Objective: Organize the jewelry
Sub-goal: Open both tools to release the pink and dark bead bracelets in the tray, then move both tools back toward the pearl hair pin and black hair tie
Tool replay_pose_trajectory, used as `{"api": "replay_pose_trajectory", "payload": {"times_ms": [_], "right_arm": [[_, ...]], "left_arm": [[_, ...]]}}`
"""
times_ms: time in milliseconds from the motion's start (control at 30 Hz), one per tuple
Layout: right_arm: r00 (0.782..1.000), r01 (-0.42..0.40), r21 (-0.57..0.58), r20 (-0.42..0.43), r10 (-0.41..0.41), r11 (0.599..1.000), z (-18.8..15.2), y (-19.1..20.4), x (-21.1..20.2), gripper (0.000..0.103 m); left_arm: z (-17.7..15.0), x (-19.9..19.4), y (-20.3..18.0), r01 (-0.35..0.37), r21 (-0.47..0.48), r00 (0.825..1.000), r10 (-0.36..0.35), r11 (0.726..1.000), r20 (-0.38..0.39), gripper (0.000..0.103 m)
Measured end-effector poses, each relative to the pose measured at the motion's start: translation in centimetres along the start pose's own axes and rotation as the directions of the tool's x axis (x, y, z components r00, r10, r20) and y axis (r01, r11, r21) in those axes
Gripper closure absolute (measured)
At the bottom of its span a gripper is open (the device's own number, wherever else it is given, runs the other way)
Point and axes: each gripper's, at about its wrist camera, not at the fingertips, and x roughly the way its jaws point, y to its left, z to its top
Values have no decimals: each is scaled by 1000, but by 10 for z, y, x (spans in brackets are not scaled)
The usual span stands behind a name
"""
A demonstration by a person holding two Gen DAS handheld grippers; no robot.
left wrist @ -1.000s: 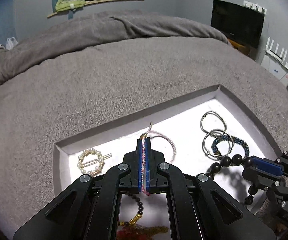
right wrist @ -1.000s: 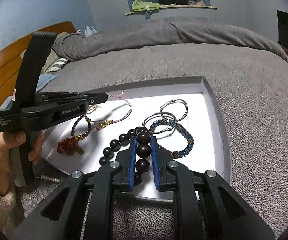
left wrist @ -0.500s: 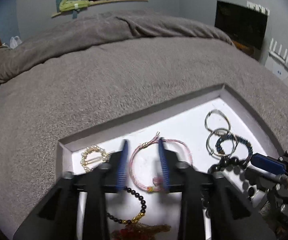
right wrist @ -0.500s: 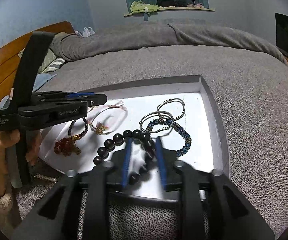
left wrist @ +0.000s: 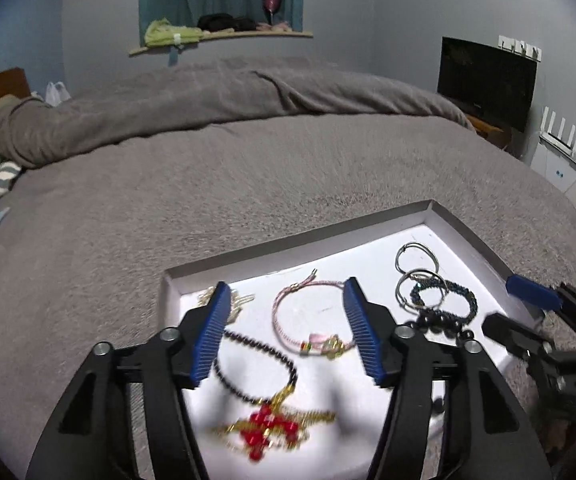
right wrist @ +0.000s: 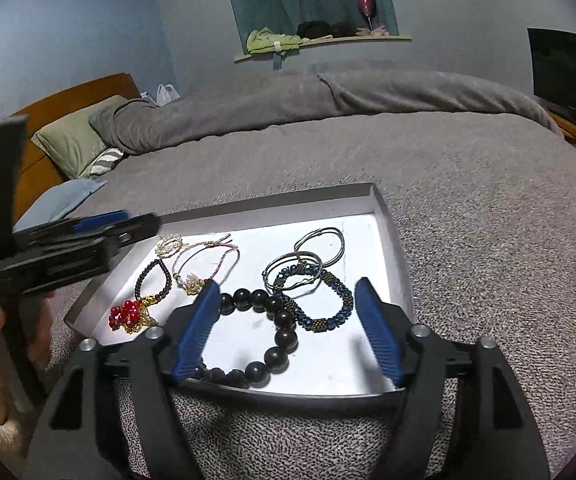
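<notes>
Black beads: the large black bead bracelet [right wrist: 272, 332] lies flat in the white tray [right wrist: 388, 240], directly beneath and between the blue pads of the right gripper [right wrist: 288, 332]; it is not touched. It is judged the heaviest piece here, hard and smooth, likely to roll or slip; a hold across a single bead, pads square to the strand, is suggested.
Right gripper: jaws are opening and nothing is clamped.
Pink cord: the pink cord bracelet [left wrist: 312, 320] lies just ahead of and between the pads of the left gripper [left wrist: 288, 332], free on the tray floor. It is judged light and limp, so it would sag when lifted; the knotted charm end nearest the gripper is the best purchase.
Left gripper: jaws are opening, with nothing pressed between them.
Red charm: the dark bead strand with red and gold charm [left wrist: 268, 428] lies below the left pads, close to the camera and blurred. The charm cluster looks delicate; the strand beside it should be pinched rather than the cluster.
Metal rings: the silver hoops [right wrist: 308, 256] lie beyond the right pads, overlapping the blue beaded bracelet [right wrist: 328, 304]. The hoops are judged stiff, thin and slippery, and would be hard to pick flat off the tray; a tangle with the blue piece is possible.
Pearl ring: a small pearl circle [right wrist: 170, 245] lies at the far left of the tray; it is judged fragile.
</notes>
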Motion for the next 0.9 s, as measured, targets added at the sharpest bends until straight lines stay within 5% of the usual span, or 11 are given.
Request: {"api": "replay_pose_trajectory", "payload": {"times_ms": [200,367,900], "right_arm": [[998,9,-10,55,-9,1000,-1,3,-11,6],[994,38,-33,102,-34,999,-3,8,-22,5],[985,72,-11,156,-69,997,-26,19,-52,5]], "left_arm": [[-21,-43,9,-45,-60,997,49,997,66,14],[-42,-66,8,-117,-66,988,123,991,98,11],[-87,-109,21,-131,-139,982,148,982,114,10]]}}
